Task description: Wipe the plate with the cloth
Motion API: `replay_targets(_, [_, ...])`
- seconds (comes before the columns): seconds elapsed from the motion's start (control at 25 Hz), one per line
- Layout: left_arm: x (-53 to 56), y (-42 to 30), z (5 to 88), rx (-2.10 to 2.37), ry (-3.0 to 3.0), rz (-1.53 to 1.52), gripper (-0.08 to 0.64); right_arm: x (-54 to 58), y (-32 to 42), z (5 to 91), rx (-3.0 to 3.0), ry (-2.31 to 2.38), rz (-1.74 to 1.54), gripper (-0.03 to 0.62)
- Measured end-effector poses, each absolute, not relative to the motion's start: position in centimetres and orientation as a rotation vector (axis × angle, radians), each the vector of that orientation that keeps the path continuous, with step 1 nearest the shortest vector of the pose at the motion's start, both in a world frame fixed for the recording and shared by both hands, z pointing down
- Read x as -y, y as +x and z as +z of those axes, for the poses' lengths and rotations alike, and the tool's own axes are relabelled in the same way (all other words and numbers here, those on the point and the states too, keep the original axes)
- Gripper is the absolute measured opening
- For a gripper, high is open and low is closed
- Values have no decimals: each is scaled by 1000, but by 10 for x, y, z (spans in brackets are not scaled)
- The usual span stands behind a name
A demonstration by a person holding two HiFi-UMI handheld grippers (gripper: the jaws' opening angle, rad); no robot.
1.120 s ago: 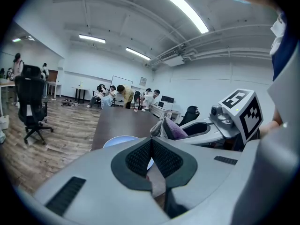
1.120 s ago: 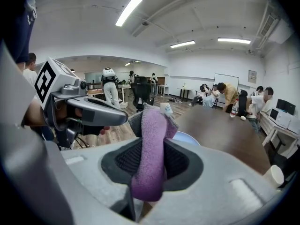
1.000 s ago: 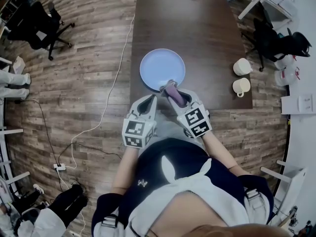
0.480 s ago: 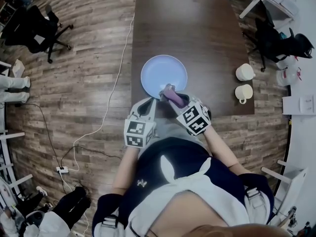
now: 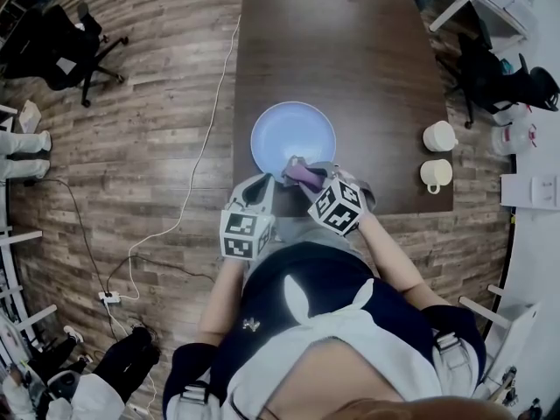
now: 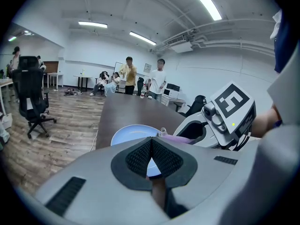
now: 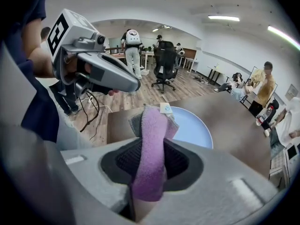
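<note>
The right gripper has its jaws closed on a purple cloth. The cloth is folded into a thick strip, stands upright between the two pads and sticks out beyond the jaw tips, with a small white label at its far end. Just ahead of these jaws, a light blue plate lies flat on the dark brown table. The free end of the cloth is over the near rim of the plate, but I cannot tell if it touches the plate.

The left gripper is just beside the right one. Its jaws are closed together at the tips and they hold nothing. The plate is ahead of them, a little to their right. Two pale cups stand well apart from both jaws, far to the right.
</note>
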State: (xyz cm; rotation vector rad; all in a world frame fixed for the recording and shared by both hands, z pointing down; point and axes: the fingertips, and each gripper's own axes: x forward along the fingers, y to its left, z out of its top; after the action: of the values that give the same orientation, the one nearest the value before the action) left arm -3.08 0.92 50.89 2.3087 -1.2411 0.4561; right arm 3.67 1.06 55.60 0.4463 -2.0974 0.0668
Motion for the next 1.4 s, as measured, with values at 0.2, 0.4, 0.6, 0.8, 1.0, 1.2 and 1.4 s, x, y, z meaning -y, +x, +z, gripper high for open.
replay_targets(0.2, [3, -34, 523, 1242, 2278, 465, 6, -5, 32, 577, 2050, 342, 54, 115])
replay_targets(0.4, [13, -41, 535, 1230, 2244, 482, 6, 2, 23, 596, 2008, 261, 50, 115])
replay_targets(0.6, [17, -46, 549, 1210, 2219, 510, 5, 4, 20, 614, 1960, 212, 55, 115])
replay_targets(0.8, [20, -48, 568, 1184, 2183, 558, 6, 5, 17, 627, 1937, 158, 66, 115])
replay_targets(1.0, [20, -48, 589, 1148, 2138, 591, 6, 9, 13, 636, 1921, 119, 76, 115])
replay_targets(1.2, [18, -49, 614, 1111, 2097, 639, 6, 15, 7, 644, 1914, 100, 81, 117])
replay_targets(1.4, [19, -48, 632, 1073, 2071, 675, 6, 20, -2, 647, 1921, 93, 92, 117])
